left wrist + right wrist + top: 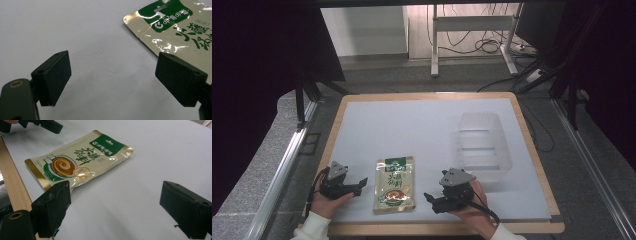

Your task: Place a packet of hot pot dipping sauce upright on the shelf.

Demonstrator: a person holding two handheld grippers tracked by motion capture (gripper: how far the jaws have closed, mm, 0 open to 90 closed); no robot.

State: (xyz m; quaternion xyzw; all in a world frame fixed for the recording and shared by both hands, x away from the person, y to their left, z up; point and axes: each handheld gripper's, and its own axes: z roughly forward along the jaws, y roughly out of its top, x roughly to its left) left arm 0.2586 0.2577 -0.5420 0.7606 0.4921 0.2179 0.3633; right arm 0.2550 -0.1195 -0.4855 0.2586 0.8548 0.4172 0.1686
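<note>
A flat gold-and-green food pouch [395,184] lies on the white table mat near the front edge, between my two grippers. My left gripper [360,184] rests just left of it, open, jaws pointing toward the pouch. In the left gripper view [112,80] the jaws stand wide with bare mat between them, and the pouch's green top corner [172,22] is at the upper right. My right gripper [428,197] sits to the pouch's right, open and holding nothing. In the right gripper view [115,210] the pouch [77,162] lies ahead to the left.
A clear plastic tray [482,142] stands on the right half of the mat [412,130]. The wooden table edge [437,229] runs along the front. Metal frame rails flank the table, and cables lie on the floor behind.
</note>
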